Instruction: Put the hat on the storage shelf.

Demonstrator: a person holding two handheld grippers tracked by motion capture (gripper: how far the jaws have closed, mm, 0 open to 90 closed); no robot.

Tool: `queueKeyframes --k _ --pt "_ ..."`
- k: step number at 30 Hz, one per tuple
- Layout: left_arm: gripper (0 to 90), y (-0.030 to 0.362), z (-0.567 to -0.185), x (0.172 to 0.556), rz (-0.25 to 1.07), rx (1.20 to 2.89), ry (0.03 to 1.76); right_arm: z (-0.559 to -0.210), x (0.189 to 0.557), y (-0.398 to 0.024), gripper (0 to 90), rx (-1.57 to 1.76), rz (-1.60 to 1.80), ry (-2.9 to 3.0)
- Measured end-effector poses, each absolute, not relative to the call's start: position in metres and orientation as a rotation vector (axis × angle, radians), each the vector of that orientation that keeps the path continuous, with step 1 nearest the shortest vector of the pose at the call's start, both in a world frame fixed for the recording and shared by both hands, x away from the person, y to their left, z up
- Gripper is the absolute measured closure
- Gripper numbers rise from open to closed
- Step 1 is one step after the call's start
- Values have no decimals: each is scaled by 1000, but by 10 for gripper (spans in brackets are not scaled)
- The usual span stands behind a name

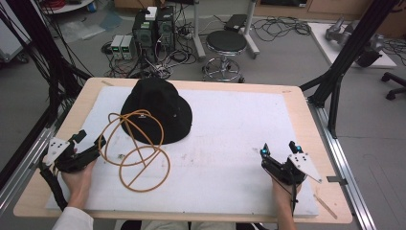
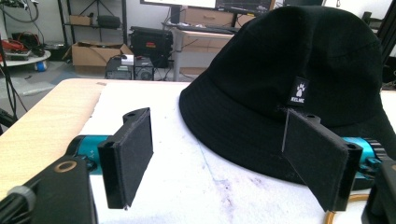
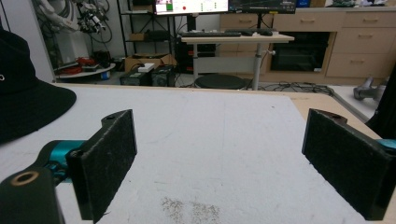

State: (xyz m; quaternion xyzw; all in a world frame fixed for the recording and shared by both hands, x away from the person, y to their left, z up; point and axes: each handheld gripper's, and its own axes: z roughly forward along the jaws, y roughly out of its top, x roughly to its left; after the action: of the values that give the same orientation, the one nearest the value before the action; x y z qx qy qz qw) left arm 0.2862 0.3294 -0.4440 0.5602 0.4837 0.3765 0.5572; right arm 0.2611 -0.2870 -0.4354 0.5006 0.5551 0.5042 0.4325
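While I look down from the high view, I see a black hat [image 1: 157, 111] sitting on the white mat [image 1: 230, 143] near the far left part of the table [image 1: 306, 120]. A brown wire stand [image 1: 139, 151] made of thin hoops sits just in front of the hat, and its top hoop leans against the hat's brim. My left gripper [image 1: 91, 140] rests on the mat at the left, just beside the wire stand — its jaws are spread wide with nothing between them. In the left gripper view, the hat [image 2: 299, 84] is close ahead, and one pad [image 2: 317, 158] is right in front of the brim; I cannot tell if it touches. My right gripper [image 1: 279, 149] rests far over on the right side of the mat, well apart from the hat. Its jaws are spread wide too — only bare mat [image 3: 219, 154] lies between them.
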Motion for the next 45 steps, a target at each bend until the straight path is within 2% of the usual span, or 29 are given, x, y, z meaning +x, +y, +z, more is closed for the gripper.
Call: queueKeyframes --k 28,41,45 --pt "242 331 -445 280 875 1308 1151 -437 256 -288 93 1245 1283 1399" --pt "233 326 -442 283 891 1372 1121 -437 257 -286 93 1240 1293 1417" --pt "242 323 -432 281 842 1405 1110 -437 256 -284 93 1227 1284 1423"
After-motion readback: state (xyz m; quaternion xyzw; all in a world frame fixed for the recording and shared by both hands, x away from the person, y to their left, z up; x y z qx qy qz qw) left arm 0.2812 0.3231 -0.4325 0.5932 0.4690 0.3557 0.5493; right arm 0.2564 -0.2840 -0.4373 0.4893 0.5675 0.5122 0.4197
